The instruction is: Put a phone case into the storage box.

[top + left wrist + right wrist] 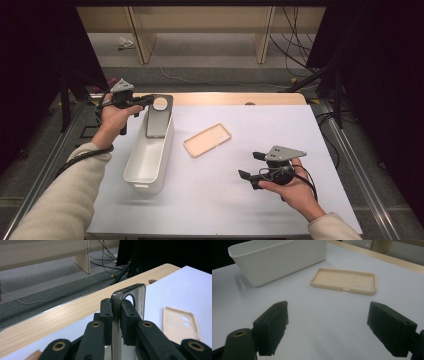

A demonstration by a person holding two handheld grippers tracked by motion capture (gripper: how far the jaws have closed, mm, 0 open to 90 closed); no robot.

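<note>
L gripper (115, 315) is clamped on the grey phone case (130, 302), holding it up at the far end of the white bin (150, 155). R gripper (327, 325) is wide open w/ nothing in it, near the tan case (344, 281) on the tabletop (260, 200).

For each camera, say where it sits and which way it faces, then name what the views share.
High view: above the person's side, facing forward and down on the table; shows both forearms, the left hand-held gripper and the right hand-held gripper.
Left gripper view: rides that hand-held gripper, facing the table's far edge; its jaws clamp a grey phone case.
Right gripper view: low over the table, its jaws wide apart, facing the white bin.
Shared: the beige phone case appears in all three.
</note>
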